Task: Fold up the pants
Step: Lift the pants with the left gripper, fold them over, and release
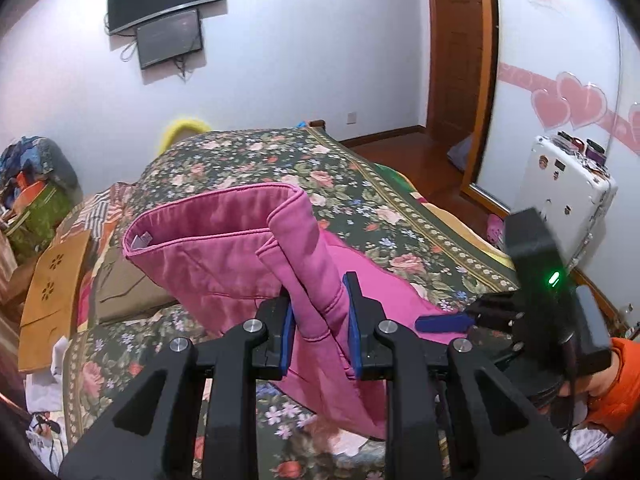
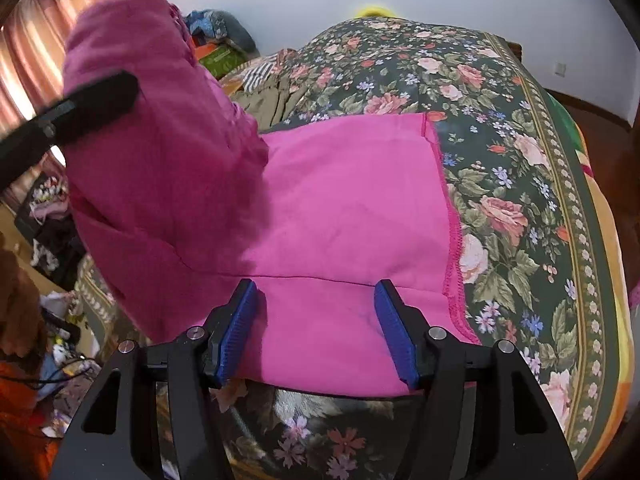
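The pink pants point(image 2: 348, 208) lie on a floral bedspread point(image 2: 520, 184). My left gripper point(image 1: 320, 316) is shut on a bunched part of the pants point(image 1: 224, 256) and holds it raised, with the waistband opening gaping toward the far wall. In the right wrist view that raised part hangs at the left, with the left gripper point(image 2: 72, 108) dark beside it. My right gripper point(image 2: 316, 320) is open, its blue pads either side of the flat pink fabric at the near edge. It also shows in the left wrist view point(image 1: 448, 322) at the right.
The bed point(image 1: 360, 184) fills the middle. A white suitcase point(image 1: 568, 196) stands to the right, by a wooden door point(image 1: 456, 48). Brown and striped clothes point(image 1: 116, 284) lie at the bed's left. Clutter and bags point(image 1: 36, 184) sit along the left wall.
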`<state>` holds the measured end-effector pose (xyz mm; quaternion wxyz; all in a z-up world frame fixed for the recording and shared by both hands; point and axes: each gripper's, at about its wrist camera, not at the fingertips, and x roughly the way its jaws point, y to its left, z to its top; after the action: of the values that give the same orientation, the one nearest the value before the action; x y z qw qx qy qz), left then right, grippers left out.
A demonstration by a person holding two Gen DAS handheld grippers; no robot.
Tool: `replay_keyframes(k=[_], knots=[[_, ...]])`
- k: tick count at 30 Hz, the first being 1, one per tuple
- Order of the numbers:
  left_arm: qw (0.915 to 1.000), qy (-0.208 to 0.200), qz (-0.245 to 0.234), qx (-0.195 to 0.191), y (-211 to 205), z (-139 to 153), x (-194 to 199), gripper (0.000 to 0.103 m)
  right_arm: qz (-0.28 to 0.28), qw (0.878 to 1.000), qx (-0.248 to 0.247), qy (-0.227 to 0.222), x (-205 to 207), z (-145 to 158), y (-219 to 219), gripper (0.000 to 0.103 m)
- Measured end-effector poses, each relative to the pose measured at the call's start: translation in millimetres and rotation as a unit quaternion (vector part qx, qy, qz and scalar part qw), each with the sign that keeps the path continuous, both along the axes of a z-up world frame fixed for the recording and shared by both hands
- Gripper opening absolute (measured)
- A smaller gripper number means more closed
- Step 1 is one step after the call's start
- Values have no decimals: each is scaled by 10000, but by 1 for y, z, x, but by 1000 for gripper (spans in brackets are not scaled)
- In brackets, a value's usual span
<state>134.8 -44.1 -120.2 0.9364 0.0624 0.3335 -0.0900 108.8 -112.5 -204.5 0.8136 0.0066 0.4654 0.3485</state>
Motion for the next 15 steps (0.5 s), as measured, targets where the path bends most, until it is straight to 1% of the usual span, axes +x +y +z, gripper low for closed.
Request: replay_keyframes(k=[3,6,10,13,15], knots=[[9999,105,-129,0,-8,-4,7,22,-211,9995,240,-13,3,5,-20,58],[9995,185,-252,16,-16,-7,13,22,-410,9991,135,-13,6,3,-35,58],[9987,300,-408,-31,-29,-11,20,22,-402,9990,-41,199,9,-14,-38,58],[9972,494,-533,-148,-36,-18,27,22,-390,9991,23,152,8,-20,-37,58],[9958,651,-620,-190,-42,-24,33,22,-396,9989,112,212,10,-20,-40,58]])
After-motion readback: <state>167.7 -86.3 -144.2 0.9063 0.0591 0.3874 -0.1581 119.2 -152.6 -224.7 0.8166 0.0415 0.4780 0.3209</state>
